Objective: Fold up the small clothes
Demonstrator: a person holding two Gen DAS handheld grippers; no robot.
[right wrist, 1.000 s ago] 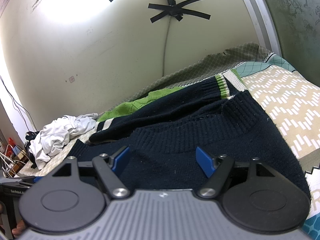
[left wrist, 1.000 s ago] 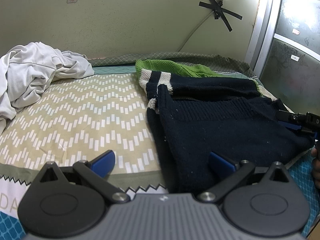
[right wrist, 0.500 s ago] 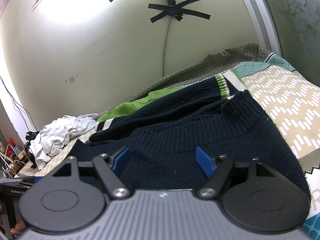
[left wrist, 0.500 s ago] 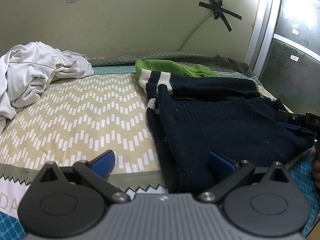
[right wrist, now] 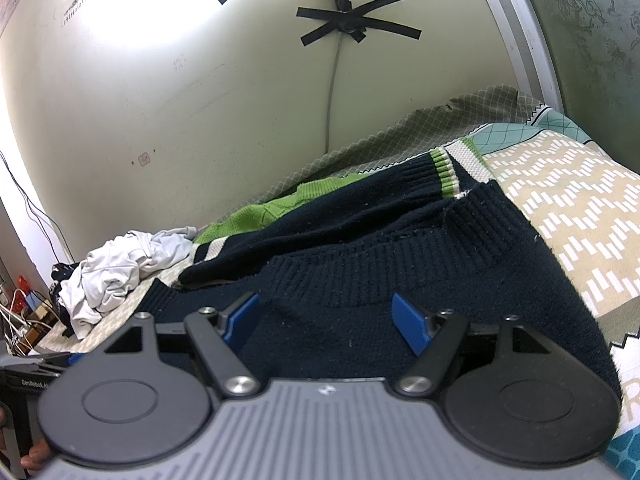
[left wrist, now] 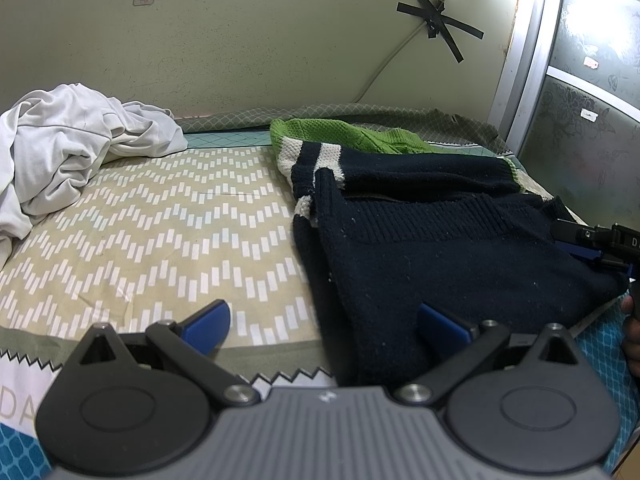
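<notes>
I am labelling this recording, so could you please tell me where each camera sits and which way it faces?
Left wrist: on the left hand-held gripper, open, low at the bed's near edge, facing the wall across the navy sweater; the right hand-held gripper shows at right.
Right wrist: on the right hand-held gripper, open, above the sweater, facing the wall; a fingertip shows at bottom left.
Shared: sweater, white garment, taped cable.
</notes>
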